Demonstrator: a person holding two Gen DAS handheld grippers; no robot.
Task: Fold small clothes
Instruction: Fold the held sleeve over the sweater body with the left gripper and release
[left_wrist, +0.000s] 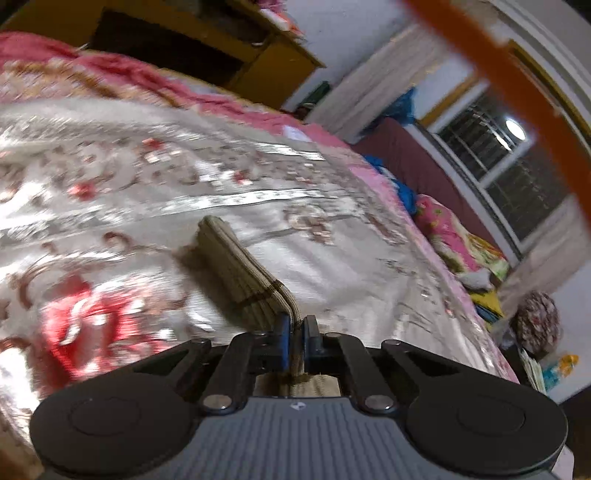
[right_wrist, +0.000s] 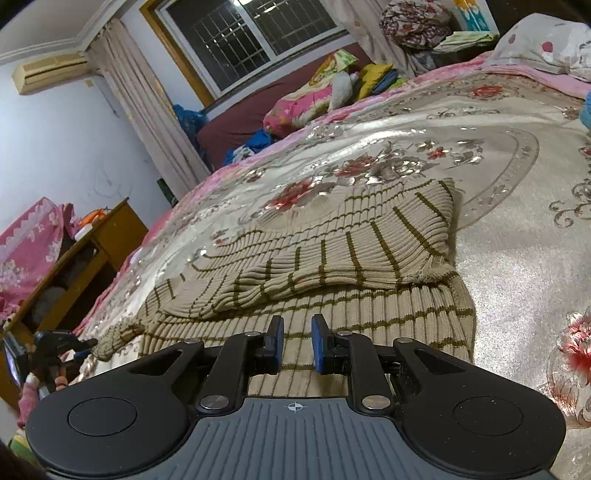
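On the floral satin bedspread (right_wrist: 498, 206) a beige ribbed sweater (right_wrist: 332, 258) with thin brown stripes lies spread out, its upper half folded over the lower half. From the right wrist camera, the garment fills the middle ground, the folded part reaching toward one o'clock. Low over the sweater's near hem hangs the right gripper (right_wrist: 297, 341), its blue-padded fingers parted by a small gap with only the fabric beneath showing between them. At nine o'clock in that view, the left gripper (right_wrist: 59, 345) appears small at the sweater's far corner. Its own blurred camera shows the left gripper (left_wrist: 295, 332) pinched tight on a folded edge of the sweater (left_wrist: 240, 266), which runs away toward eleven o'clock.
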